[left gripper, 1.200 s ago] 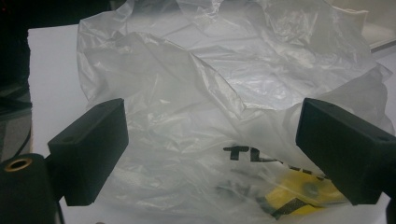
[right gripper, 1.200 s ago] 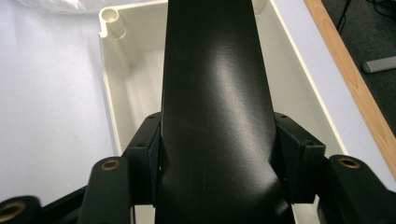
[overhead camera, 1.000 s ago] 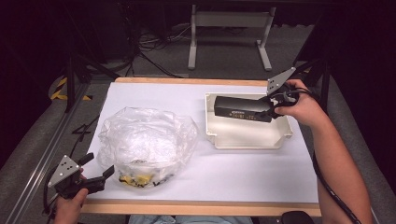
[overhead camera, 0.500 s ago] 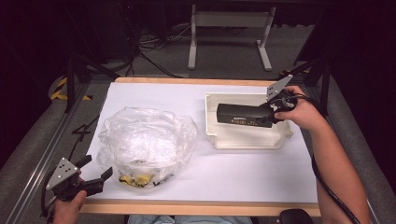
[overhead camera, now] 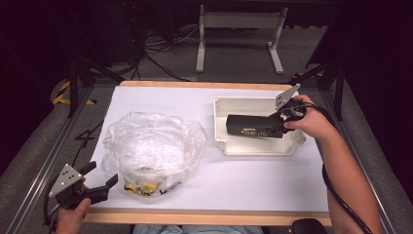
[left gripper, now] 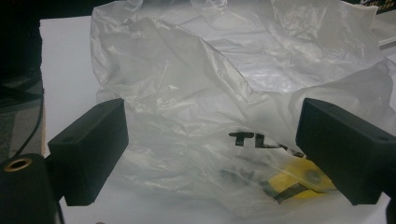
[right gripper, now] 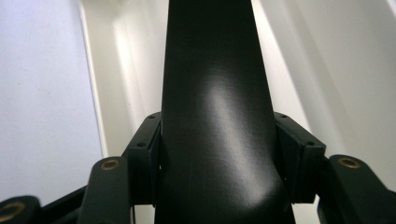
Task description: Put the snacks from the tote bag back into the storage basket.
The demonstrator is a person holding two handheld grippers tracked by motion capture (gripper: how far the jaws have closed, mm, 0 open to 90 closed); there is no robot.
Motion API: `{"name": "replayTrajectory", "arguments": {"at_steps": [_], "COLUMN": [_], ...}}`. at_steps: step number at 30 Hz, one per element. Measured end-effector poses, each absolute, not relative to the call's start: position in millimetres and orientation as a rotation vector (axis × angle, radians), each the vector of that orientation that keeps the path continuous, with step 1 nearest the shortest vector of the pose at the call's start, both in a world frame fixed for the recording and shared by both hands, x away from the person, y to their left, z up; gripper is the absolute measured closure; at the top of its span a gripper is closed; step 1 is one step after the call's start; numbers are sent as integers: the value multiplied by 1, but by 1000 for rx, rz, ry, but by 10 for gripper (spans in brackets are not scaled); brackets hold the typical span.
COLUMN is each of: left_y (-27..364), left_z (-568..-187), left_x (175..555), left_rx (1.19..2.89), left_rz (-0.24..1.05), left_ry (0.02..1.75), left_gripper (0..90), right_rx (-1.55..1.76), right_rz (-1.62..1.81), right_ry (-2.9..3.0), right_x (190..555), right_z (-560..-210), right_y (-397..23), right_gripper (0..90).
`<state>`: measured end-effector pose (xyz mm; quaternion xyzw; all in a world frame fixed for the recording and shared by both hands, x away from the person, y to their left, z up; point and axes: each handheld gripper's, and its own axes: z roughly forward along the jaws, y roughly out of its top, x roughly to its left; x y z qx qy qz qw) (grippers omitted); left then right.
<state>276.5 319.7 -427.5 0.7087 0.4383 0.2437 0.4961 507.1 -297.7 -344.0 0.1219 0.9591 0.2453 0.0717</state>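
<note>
The black box (overhead camera: 254,126) lies lengthwise over the white tray (overhead camera: 221,127), toward 3 o'clock on the table (overhead camera: 253,185), its long axis running from 9 to 3. The right gripper (overhead camera: 284,120) holds it by its 3 o'clock end; in the right gripper view the jaws press against both flanks of the box (right gripper: 215,121), clamped firmly, with the tray's pale walls (right gripper: 116,56) falling away on either side. Whether the box touches the tray floor cannot be told. The right hand (overhead camera: 311,122) wraps the gripper from the 3 o'clock side, and its grey plate (overhead camera: 287,95) stands up at 12 o'clock of the hand.

A crumpled clear bag (overhead camera: 153,146) sits toward 9 o'clock of the tray, well apart from it, with yellow and black items (overhead camera: 141,186) showing through its 6 o'clock edge.

The left gripper (overhead camera: 104,183) hovers at the table's 7 o'clock corner, just beside the bag. In the left gripper view its jaws stand wide apart, empty, the bag (left gripper: 224,93) between and beyond them, and a yellow piece (left gripper: 303,175) lies near the jaw at 3 o'clock.
</note>
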Motion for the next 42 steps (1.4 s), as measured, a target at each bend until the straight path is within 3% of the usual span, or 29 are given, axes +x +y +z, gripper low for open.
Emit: {"name": "replayTrajectory", "arguments": {"at_steps": [29, 33, 42], "left_y": [319, 319, 318], "left_z": [-428, -428, -428], "left_x": [278, 278, 277], "left_rx": [1726, 1724, 1720], "left_rz": [594, 595, 593], "left_ry": [1064, 1066, 1065], "left_gripper": [102, 102, 102], "right_rx": [276, 280, 297], "right_rz": [669, 656, 587], "right_ry": [2932, 2914, 2902], "right_x": [525, 530, 530], "right_z": [-359, -362, -364], "right_y": [-303, -304, -306], "right_gripper": [422, 355, 351]}}
